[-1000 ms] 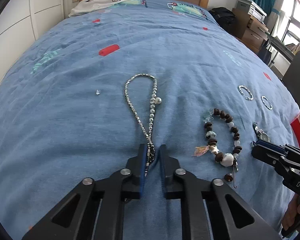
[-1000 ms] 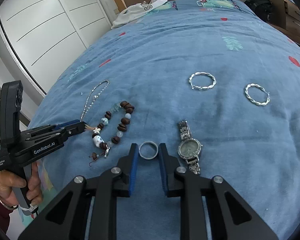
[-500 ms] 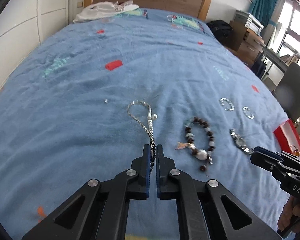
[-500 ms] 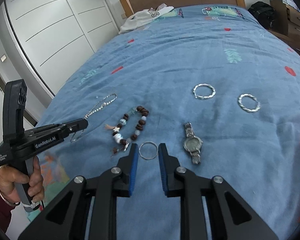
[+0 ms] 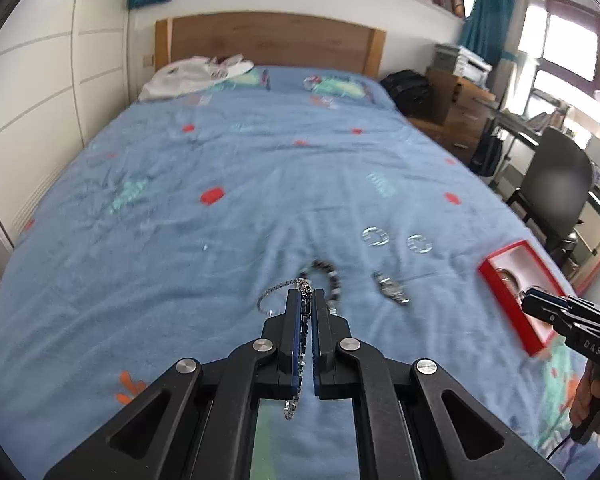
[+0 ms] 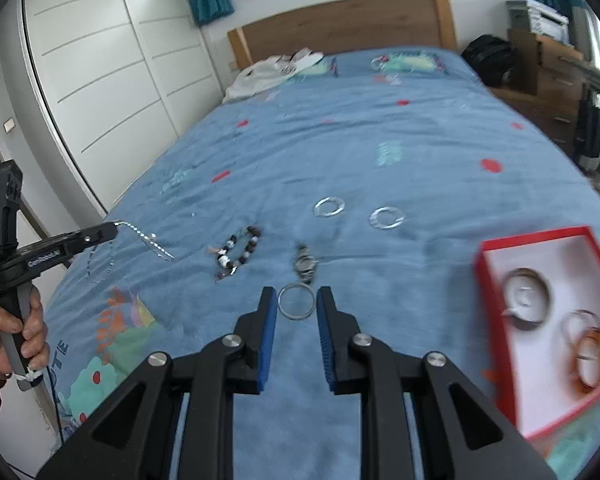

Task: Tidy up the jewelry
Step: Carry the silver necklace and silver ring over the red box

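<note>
My left gripper [image 5: 306,295] is shut on a silver rhinestone chain [image 5: 271,293], lifted off the blue bedspread [image 5: 220,240]; one end dangles under the fingers. In the right wrist view the left gripper [image 6: 114,231] is at the left, with the chain [image 6: 156,246] hanging from it. My right gripper [image 6: 296,297] is shut on a plain silver ring [image 6: 296,303], held in the air. A red box [image 6: 496,332] with a white lining lies at the right and holds a silver piece and an amber bangle [image 6: 590,354]. The right gripper [image 5: 529,305] hovers over the box [image 5: 504,308].
On the bedspread lie a beaded bracelet [image 6: 240,252], a silver watch [image 6: 306,266] and two twisted silver rings [image 6: 329,207] [image 6: 387,217]. A white garment [image 5: 196,74] lies by the wooden headboard. White wardrobes stand at the left; a chair [image 5: 556,188] and desk at the right.
Both grippers have risen and drawn back from the bed. The chain has come up off the bedspread and the ring has gone up with the right gripper. The red box has come into view.
</note>
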Tool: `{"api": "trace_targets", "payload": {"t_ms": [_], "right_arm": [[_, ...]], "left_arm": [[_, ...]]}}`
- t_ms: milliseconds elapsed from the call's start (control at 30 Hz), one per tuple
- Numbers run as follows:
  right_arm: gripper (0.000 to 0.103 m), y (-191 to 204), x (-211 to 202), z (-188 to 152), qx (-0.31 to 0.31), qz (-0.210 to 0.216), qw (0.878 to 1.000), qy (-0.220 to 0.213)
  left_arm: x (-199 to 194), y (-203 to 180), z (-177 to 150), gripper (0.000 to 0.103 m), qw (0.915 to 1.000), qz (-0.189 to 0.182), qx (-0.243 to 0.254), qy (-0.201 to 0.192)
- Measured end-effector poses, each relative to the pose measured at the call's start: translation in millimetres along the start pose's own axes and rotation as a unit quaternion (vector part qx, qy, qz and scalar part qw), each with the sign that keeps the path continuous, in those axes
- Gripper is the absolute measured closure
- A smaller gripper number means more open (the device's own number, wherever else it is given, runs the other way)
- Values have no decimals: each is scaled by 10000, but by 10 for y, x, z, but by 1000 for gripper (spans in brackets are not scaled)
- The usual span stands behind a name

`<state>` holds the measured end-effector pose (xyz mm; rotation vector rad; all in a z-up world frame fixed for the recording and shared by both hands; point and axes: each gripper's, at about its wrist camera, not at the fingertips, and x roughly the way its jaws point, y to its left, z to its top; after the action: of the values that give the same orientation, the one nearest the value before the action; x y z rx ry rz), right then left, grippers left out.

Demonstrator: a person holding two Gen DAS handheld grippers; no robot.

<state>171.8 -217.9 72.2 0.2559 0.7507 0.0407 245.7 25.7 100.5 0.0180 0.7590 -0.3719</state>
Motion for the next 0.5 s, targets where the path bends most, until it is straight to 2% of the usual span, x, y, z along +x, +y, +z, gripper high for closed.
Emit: {"api": "trace_targets", "payload": {"t_ms": [300, 500], "right_arm": [[83, -387, -984, -50, 155, -433, 9973, -574], [83, -665, -1514, -69, 263, -689, 9933, -890]], "left_arm": [[-615, -695, 133, 98, 9975, -302, 479, -432], [-824, -1126, 235, 98, 9946, -501, 666, -624]]}}
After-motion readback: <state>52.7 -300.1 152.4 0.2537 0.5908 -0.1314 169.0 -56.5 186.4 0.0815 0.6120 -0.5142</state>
